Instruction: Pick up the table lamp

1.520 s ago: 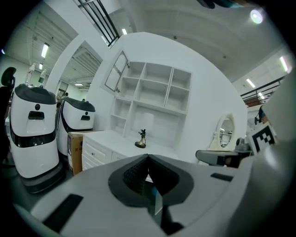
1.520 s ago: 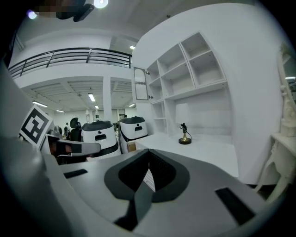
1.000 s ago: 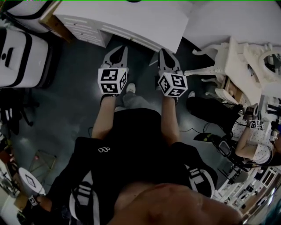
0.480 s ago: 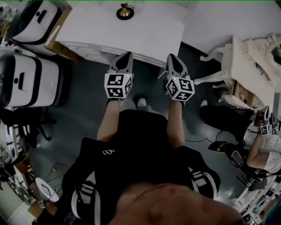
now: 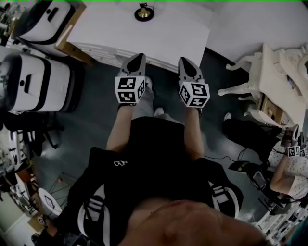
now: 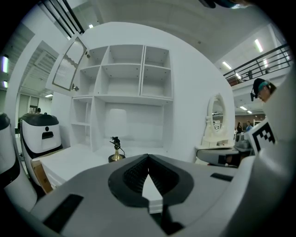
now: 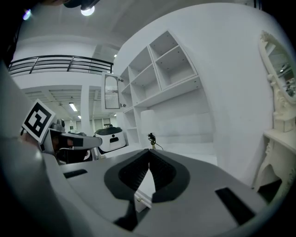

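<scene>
The table lamp (image 5: 144,13) is small, with a round brass base and a dark jointed arm. It stands at the far side of the white desk (image 5: 159,33). In the left gripper view the table lamp (image 6: 115,150) is ahead and a little left; in the right gripper view the table lamp (image 7: 151,139) is far off, just above the jaw tips. My left gripper (image 5: 137,58) and right gripper (image 5: 185,62) are held side by side at the desk's near edge. The left gripper (image 6: 148,157) and the right gripper (image 7: 149,151) are both shut and empty.
Two white machines with black bands (image 5: 36,81) (image 5: 43,19) stand at the desk's left. A white ornate chair and dressing table (image 5: 269,79) are at the right, with a seated person (image 5: 288,166) beyond. A white shelf unit (image 6: 122,78) rises behind the desk.
Both grippers have moved forward to the desk's near edge. The view has shifted so that the lamp now shows at the top of the head view.
</scene>
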`<state>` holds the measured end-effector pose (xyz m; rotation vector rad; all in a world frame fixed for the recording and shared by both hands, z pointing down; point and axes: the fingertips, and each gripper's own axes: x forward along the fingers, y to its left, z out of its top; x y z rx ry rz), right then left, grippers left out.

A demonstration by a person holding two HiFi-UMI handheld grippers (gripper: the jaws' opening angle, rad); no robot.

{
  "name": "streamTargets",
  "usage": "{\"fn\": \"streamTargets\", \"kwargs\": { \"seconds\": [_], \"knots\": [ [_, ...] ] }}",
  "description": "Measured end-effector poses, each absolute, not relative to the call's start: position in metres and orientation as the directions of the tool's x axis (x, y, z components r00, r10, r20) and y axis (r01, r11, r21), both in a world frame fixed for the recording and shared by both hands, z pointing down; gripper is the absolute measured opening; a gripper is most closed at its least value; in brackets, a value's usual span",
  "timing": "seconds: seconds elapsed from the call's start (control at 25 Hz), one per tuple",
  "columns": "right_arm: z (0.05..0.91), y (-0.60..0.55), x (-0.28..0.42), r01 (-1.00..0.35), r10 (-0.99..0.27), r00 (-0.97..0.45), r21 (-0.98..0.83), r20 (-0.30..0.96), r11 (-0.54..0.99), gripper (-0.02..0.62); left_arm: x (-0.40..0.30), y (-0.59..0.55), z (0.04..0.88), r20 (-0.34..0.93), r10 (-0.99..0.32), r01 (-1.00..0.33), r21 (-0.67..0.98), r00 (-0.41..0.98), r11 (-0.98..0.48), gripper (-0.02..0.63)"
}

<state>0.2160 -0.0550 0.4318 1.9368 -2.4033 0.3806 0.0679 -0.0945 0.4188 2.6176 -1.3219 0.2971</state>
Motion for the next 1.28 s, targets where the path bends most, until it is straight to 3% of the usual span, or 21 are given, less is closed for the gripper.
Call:
{"fn": "streamTargets", "kwargs": {
  "seconds": [0.84,1.28],
  "knots": [
    [0.448,-0.046,0.263,-0.975,-0.966,-0.138,-0.202,0.217,0.094,0.02,0.134,-0.112,0.437,0.267,-0.696,-0.736,0.089,0.666,-0.671,0.011],
    [0.462,-0.094,0.225,-0.961,-0.941,-0.232,-0.209,0.247,0.182,0.02,0.098,-0.144,0.455,0.299,-0.732,-0.785,0.119,0.612,-0.608,0.011]
  ]
}}
